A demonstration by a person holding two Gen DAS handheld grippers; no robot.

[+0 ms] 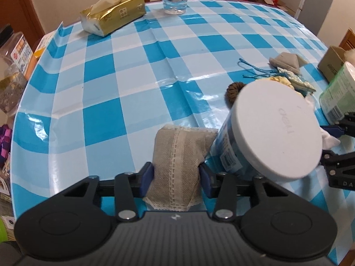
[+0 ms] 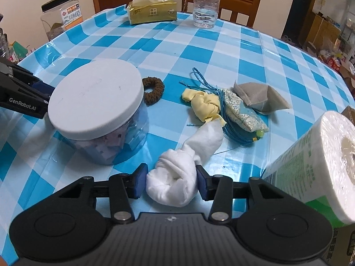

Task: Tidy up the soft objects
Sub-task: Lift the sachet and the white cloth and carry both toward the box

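Beige lace-trimmed pouch (image 1: 177,166) and knotted white cloth (image 2: 177,177) gripped over the blue-checked surface (image 1: 111,88).
Left gripper (image 1: 177,176) jaws clench the pouch; right gripper (image 2: 171,178) jaws clench the cloth. Beside them stands a white-lidded jar (image 2: 97,108); beyond lie a brown scrunchie (image 2: 154,90), yellow cloth (image 2: 205,105), tasselled sachet (image 2: 241,113), grey pouch (image 2: 259,97).

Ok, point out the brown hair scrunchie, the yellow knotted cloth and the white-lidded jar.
brown hair scrunchie (image 2: 153,90), right wrist view, on its woven ring.
yellow knotted cloth (image 2: 205,106), right wrist view, on the knot.
white-lidded jar (image 2: 95,95), right wrist view, middle of the lid.
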